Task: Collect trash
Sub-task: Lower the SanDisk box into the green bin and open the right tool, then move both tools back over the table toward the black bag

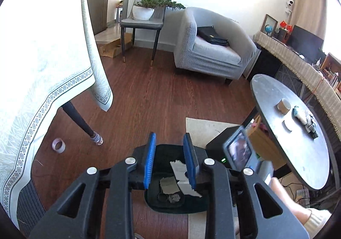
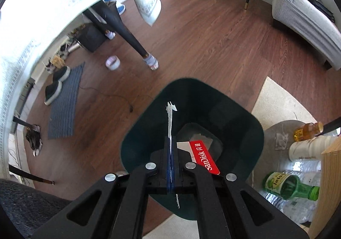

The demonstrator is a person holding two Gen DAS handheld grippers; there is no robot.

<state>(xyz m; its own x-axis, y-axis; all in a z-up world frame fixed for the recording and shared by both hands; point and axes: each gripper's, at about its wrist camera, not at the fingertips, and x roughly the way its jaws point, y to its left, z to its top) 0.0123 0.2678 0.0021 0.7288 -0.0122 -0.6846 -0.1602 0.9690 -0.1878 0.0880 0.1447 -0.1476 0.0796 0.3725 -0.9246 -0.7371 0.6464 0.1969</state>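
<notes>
Through the left wrist view I see my left gripper [image 1: 170, 160] above the dark bin [image 1: 177, 202], its blue fingers [image 1: 150, 160] parted with nothing between them. Torn paper scraps [image 1: 181, 175] and a crumpled wad [image 1: 174, 198] lie inside the bin. A tape roll [image 1: 58, 145] sits on the wooden floor [image 1: 149, 98] beside the table leg [image 1: 85, 124].

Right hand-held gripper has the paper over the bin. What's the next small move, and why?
Probably open the right hand-held gripper: it is shut on the white paper strip, which sits directly above the opening of the dark green bin, so it should drop in.
</notes>
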